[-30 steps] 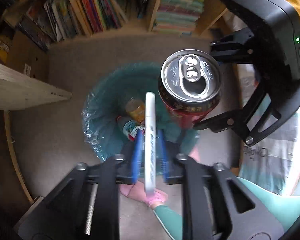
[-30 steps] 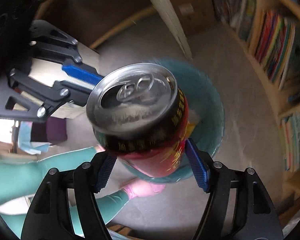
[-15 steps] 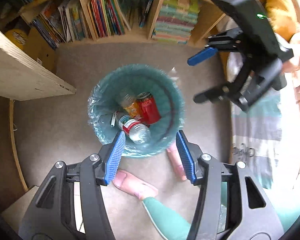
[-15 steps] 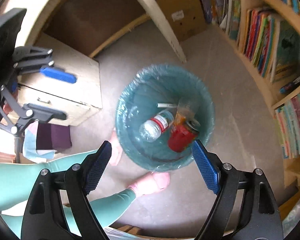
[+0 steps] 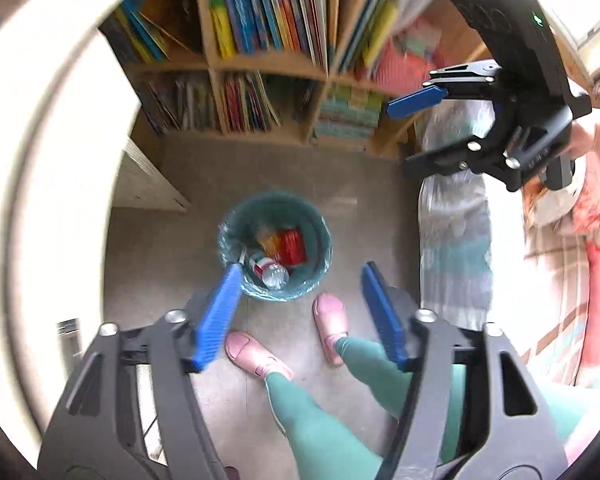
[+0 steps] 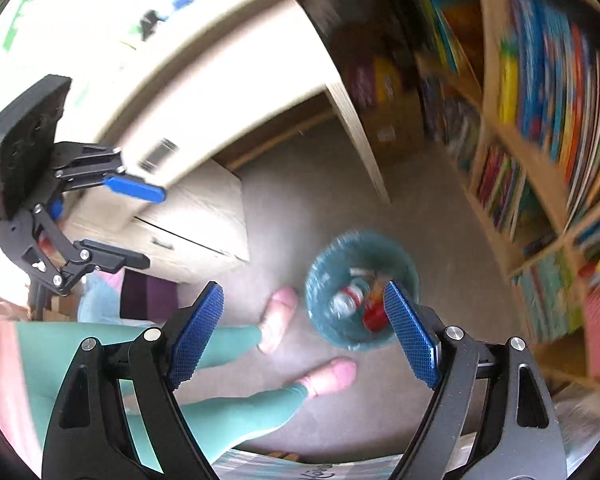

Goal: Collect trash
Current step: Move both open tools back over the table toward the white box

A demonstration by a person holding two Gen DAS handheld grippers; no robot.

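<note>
Both grippers raised higher above the floor than half a second earlier. Left gripper and right gripper: fingers wide apart, empty. Red can lies inside the teal bin, beside a bottle.

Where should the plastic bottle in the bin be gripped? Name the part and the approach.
Grip the plastic bottle across its clear body beside the red label, coming straight down. It lies on its side in the bin, whose walls block side approaches; the red can lies close beside it.
</note>
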